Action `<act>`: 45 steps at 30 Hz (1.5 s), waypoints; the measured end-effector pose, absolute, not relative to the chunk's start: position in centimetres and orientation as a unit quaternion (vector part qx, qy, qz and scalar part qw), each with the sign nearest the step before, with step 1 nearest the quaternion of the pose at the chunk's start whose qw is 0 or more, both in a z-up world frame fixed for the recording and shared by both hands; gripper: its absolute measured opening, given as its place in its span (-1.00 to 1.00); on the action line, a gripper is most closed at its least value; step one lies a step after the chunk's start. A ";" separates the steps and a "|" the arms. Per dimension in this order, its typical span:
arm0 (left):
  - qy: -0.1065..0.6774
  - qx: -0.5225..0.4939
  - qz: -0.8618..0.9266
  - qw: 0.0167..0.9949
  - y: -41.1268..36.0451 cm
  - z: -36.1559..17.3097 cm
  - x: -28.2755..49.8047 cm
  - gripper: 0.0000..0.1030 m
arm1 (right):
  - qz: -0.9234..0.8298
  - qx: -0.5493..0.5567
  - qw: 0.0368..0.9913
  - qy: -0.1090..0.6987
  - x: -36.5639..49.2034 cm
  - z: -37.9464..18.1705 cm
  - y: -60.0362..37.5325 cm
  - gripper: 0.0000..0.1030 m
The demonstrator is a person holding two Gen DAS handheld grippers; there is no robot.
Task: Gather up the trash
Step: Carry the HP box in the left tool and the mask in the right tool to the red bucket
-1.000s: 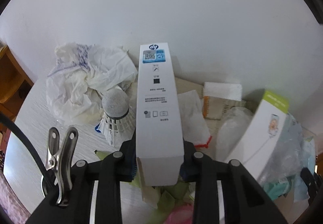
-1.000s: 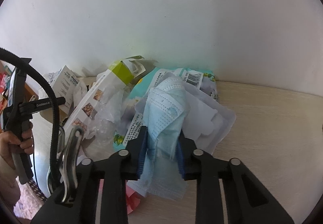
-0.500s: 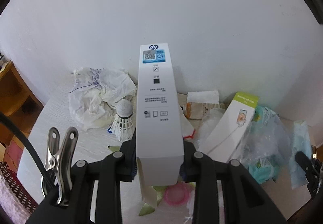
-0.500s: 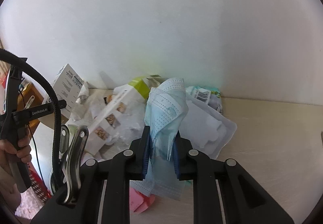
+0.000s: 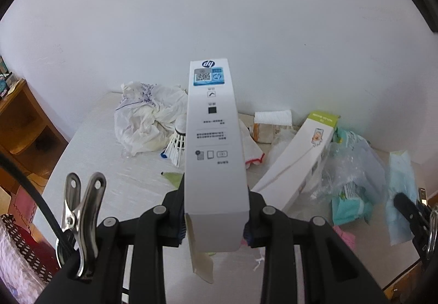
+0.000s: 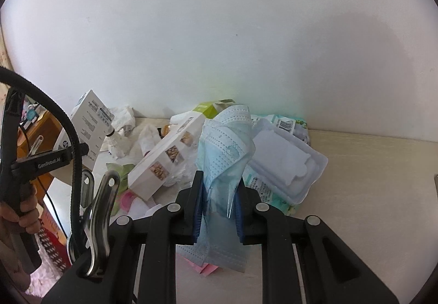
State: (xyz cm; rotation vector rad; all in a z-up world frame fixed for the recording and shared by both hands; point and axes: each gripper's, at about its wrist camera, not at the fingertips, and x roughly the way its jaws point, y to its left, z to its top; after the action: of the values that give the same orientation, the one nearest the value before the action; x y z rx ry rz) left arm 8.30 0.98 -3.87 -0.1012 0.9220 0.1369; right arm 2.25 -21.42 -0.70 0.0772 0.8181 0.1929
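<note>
A: Left wrist view. State of the left gripper (image 5: pixel 216 217)?

B: Its jaws are clamped on the near end of a tall white cardboard box with a blue label and black print (image 5: pixel 213 139). The box stands up and away from the camera, clear of the pale table (image 5: pixel 117 183); a loose flap hangs below its near end.

A: Items on the table behind it?

B: A crumpled white plastic bag (image 5: pixel 145 120) at the back left, a white feather shuttlecock (image 5: pixel 176 146) just beside the box, a long white carton with a green end (image 5: pixel 298 164) lying at a slant to the right, and crinkled clear plastic wrap over teal packets (image 5: pixel 353 175) further right.

A: Right wrist view. State of the right gripper (image 6: pixel 217 211)?

B: Its jaws are closed on a pale blue pleated face mask (image 6: pixel 224 150). The mask rises above the fingers and hangs below them, off the table. A white moulded plastic tray (image 6: pixel 287 161) lies just to its right on the pile.

A: Is the other tool visible here?

B: Yes, at the left edge, in a hand (image 6: pixel 26 215), with the white box in it.
</note>
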 end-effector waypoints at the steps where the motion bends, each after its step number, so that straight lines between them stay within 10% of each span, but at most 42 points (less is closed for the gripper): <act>1: 0.444 -0.048 0.066 0.892 1.0 -3.8 8.0 -0.38 | 0.094 0.037 0.912 0.396 2.1 -0.7 -21.3 -0.61; 45: 0.412 -0.090 0.111 0.900 9.0 -1.1 -8.3 -0.38 | 0.212 -0.015 0.899 0.383 -6.1 0.0 -8.0 -0.61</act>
State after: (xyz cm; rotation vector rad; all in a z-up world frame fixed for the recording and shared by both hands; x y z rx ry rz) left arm -8.33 9.01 -1.15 -0.1858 0.8533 0.2300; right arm -6.09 -8.03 0.00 -0.0308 0.7924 0.4385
